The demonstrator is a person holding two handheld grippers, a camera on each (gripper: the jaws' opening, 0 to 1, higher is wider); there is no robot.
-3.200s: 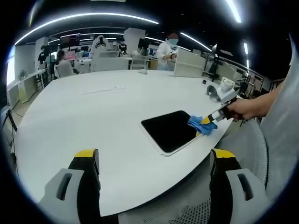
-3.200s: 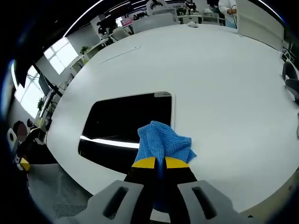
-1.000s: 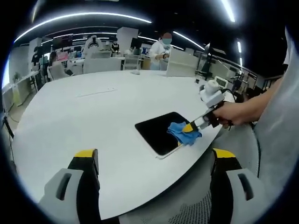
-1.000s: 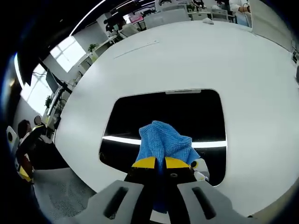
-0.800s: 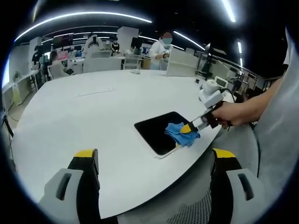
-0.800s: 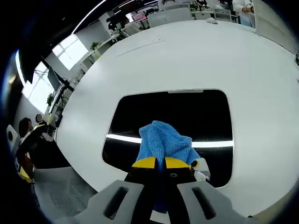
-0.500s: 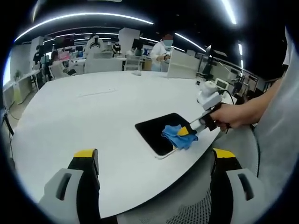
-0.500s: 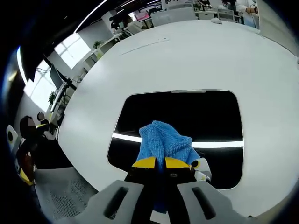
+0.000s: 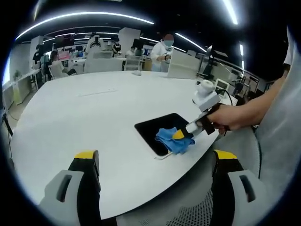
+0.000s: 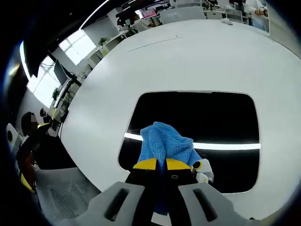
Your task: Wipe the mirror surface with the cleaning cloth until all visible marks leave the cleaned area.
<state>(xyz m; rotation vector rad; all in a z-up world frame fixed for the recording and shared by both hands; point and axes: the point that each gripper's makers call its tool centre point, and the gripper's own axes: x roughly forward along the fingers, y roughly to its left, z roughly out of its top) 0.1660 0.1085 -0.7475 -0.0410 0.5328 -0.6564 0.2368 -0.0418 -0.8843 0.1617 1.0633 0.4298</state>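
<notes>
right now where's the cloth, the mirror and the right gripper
cloth [image 10: 164, 141], right gripper view, on its bunched blue top
mirror [image 10: 202, 117], right gripper view, on the bare dark glass
right gripper [image 9: 180, 134], left gripper view, at its yellow tips

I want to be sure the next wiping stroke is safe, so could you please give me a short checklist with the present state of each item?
1. Right tool gripping the blue cloth: ok, the cloth is clamped between its jaws.
2. Cloth over the mirror: ok, it sits on the dark glass near one edge.
3. Mirror fully on the white table: ok, though it lies close to the table's edge.
4. Left tool clear of the wiping path: ok, open and held back from the mirror.
5. Marks left on the mirror: cannot tell, the glass reflects a dark ceiling and a light strip.
</notes>
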